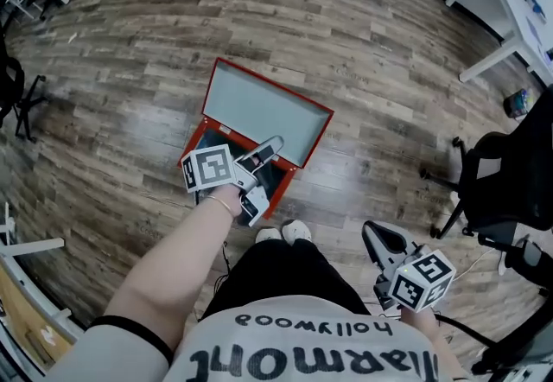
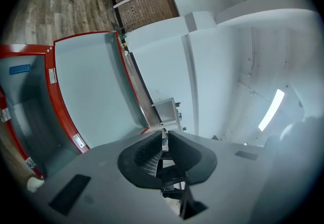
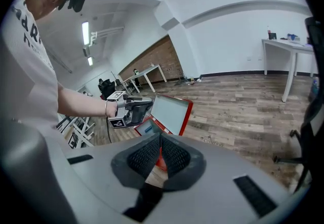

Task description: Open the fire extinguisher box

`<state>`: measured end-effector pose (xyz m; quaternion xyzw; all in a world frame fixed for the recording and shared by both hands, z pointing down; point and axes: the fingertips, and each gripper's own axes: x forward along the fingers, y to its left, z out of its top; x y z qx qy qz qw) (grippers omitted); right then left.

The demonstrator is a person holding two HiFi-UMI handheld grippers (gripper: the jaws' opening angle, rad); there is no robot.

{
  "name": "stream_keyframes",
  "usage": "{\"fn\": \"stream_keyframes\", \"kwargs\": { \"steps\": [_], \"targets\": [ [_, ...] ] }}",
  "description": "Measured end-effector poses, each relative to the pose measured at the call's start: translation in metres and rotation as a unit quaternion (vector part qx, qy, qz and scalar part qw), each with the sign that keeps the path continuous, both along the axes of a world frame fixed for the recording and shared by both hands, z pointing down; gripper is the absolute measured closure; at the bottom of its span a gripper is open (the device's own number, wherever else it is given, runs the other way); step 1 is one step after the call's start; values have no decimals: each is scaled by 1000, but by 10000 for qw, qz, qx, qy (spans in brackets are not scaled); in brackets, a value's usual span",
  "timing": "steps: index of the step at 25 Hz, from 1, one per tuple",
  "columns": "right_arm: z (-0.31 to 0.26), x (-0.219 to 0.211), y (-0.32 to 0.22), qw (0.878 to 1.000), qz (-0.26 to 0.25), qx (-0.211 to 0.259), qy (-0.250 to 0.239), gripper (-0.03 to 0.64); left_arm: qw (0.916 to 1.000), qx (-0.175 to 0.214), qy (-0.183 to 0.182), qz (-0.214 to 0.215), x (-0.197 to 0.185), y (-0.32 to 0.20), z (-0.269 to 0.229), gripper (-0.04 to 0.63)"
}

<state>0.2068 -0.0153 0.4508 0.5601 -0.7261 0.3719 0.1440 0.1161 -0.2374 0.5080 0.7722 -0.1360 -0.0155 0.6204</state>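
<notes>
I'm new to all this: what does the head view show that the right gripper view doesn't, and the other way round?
Only the head view: the person's white shoes and the right gripper from outside, with its marker cube. Only the right gripper view: ceiling lights, a brick wall and that gripper's own jaws, closed on nothing. Both: the red fire extinguisher box, lid open, and the left gripper near it.
</notes>
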Motion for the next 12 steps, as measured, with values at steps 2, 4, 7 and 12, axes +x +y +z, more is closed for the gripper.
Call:
{"fn": "stream_keyframes", "kwargs": {
  "steps": [2, 4, 7, 12],
  "targets": [
    [-4, -6, -7, 9999, -131, 50, 26, 607, 9999, 88, 91, 94, -3, 10, -18, 555],
    [-10, -13, -18, 9994, -311, 139, 46, 607, 9990, 357, 80, 259, -5, 19, -40, 555],
    [-23, -25, -40, 9973, -635, 348, 111, 607, 9921, 1136, -81, 526, -12, 30, -74, 555],
    [-53, -36, -78, 9914, -989, 829, 211, 607, 9675, 2461, -66, 571, -28, 36, -129, 555]
  ]
}}
